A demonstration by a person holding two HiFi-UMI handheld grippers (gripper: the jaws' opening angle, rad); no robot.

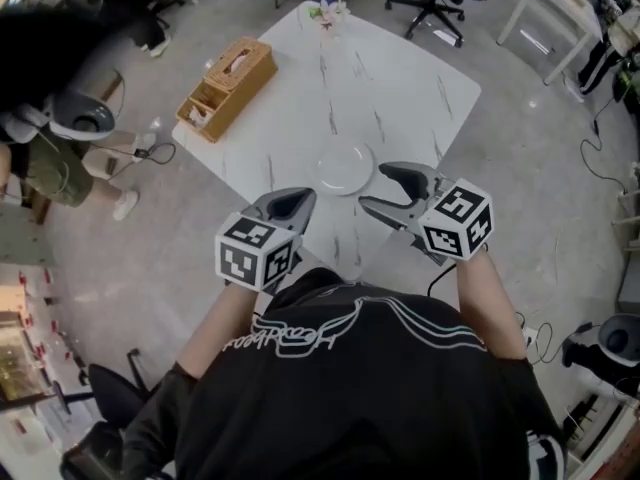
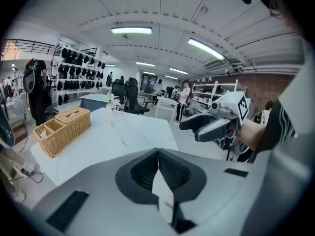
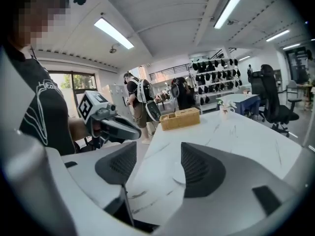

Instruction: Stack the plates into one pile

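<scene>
I am holding my left gripper (image 1: 288,206) pinched together on nothing and my right gripper (image 1: 390,190) spread wide, empty. At twelve o'clock of both, the round white ceramic plates (image 1: 345,168) are seemingly sitting as one pile already on the white marble table (image 1: 400,78). Next, I judge, I am only checking for strays.

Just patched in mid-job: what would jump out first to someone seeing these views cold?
The eye goes first to the two marker-cubed tools held at the near corner of the white marble table. The left tool is shut and empty, and the right tool is open with nothing in it. Just beyond them lies a white plate that neither touches, and a wicker basket sits at the table's left edge.
</scene>
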